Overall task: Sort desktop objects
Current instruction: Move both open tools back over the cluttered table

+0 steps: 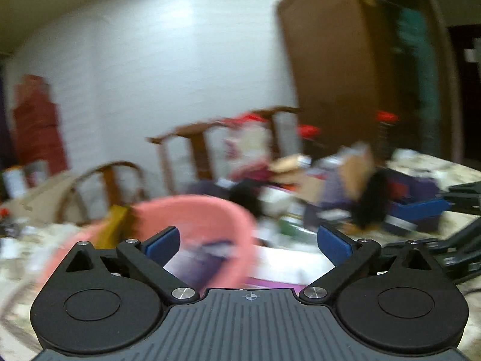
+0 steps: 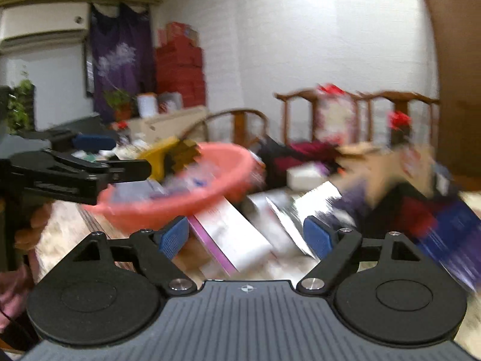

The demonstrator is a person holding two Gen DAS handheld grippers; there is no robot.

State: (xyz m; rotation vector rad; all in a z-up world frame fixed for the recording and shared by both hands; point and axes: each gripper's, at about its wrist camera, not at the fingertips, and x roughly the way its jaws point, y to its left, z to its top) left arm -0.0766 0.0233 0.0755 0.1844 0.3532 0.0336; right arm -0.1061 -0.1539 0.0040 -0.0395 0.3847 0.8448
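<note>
Both views are motion-blurred. A pink plastic basin (image 1: 210, 210) sits on the table just ahead of my left gripper (image 1: 248, 243), which is open and empty. The basin also shows in the right wrist view (image 2: 192, 180), left of centre, with blurred items inside. My right gripper (image 2: 246, 236) is open and empty above a white box with a purple edge (image 2: 237, 237). The left gripper (image 2: 99, 162) shows at the left of the right wrist view, beside the basin. The right gripper (image 1: 451, 207) shows at the right edge of the left wrist view.
A cluttered pile of boxes and packets (image 2: 390, 186) covers the table behind and to the right; it also shows in the left wrist view (image 1: 345, 186). Wooden chairs (image 2: 360, 114) stand behind the table against a white wall. A brown door (image 1: 345, 60) is at the right.
</note>
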